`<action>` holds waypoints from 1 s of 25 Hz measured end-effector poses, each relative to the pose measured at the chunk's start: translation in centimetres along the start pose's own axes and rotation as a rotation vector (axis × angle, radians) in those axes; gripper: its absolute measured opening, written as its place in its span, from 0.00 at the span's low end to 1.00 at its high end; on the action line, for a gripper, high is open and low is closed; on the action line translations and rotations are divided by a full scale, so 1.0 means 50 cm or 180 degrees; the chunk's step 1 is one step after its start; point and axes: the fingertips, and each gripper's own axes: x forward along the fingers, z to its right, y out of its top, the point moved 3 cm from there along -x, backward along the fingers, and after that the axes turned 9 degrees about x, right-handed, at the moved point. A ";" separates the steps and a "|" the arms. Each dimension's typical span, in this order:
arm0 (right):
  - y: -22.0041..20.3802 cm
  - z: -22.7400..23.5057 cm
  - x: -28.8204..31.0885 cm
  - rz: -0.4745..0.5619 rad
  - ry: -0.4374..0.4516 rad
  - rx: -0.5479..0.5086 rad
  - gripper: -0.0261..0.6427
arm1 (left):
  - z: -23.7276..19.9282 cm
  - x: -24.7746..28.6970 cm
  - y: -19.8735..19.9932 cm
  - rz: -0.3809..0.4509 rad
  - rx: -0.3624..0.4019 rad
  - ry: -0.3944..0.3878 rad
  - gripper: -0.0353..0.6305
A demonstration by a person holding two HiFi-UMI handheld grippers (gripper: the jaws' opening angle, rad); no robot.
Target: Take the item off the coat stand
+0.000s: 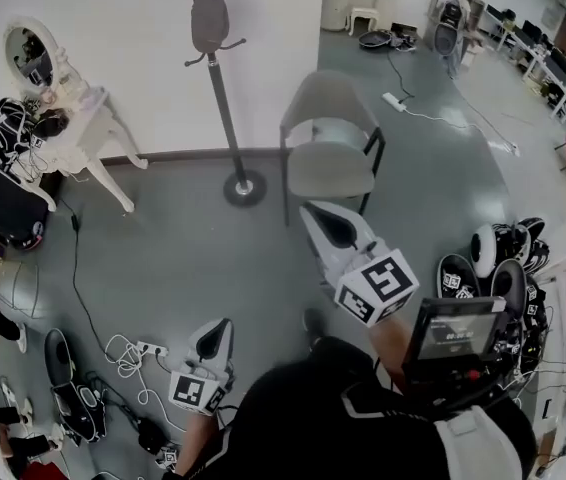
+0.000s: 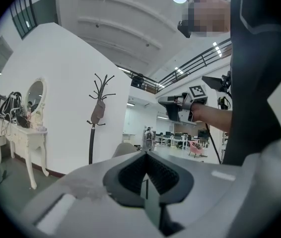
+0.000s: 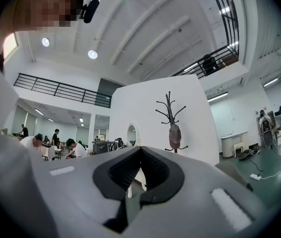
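A dark coat stand [image 1: 225,98] rises from a round base by the white wall. A grey-brown item [image 1: 209,21] hangs from a hook near its top. It also shows as the hanging item [image 2: 98,112] in the left gripper view and the hanging item [image 3: 175,135] in the right gripper view. My right gripper [image 1: 313,211] is held up in front of me, pointing toward the chair and stand, jaws shut and empty. My left gripper [image 1: 225,323] hangs lower at my side, also shut with nothing in it. Both are well short of the stand.
A grey chair [image 1: 331,138] stands just right of the stand's base [image 1: 244,187]. A white dressing table [image 1: 88,133] with an oval mirror is at the left. Cables and a power strip [image 1: 148,348] lie on the floor at the lower left. Black-and-white gear [image 1: 503,258] is piled at the right.
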 end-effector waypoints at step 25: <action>0.061 0.262 0.226 0.0060 0.0315 0.0007 0.05 | -0.109 0.246 -0.022 -0.0249 -0.0017 0.0333 0.11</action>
